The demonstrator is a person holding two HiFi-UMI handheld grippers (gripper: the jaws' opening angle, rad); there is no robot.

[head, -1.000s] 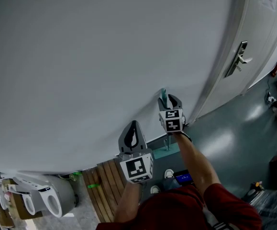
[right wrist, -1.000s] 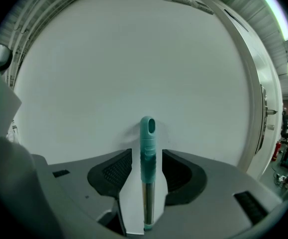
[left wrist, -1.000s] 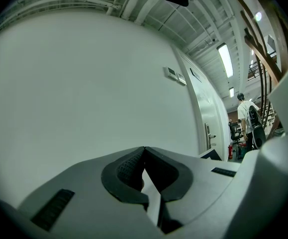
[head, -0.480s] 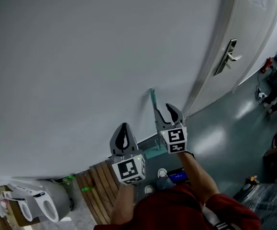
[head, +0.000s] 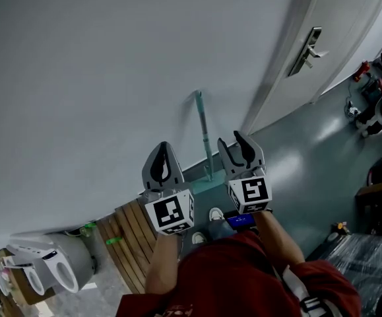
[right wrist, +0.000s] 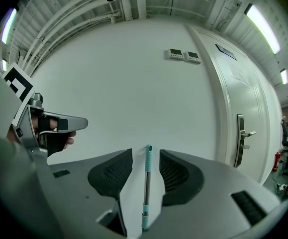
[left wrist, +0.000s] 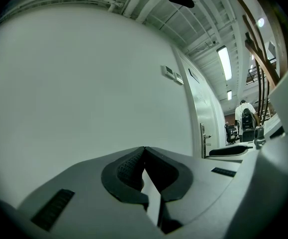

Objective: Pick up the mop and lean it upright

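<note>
The mop (head: 204,137) stands upright with its teal-tipped handle against the white wall (head: 111,78) and its teal head on the floor (head: 296,170), just ahead of the right claw (head: 234,142), whose jaws are spread wide and frame the handle (right wrist: 147,183) without touching it. The left claw (head: 163,149) hovers just left of the mop, clenched on nothing, its jaw tips (left wrist: 144,151) meeting. Right of the right claw, a white door (head: 336,18) shows its lever handle (head: 307,41)
</note>
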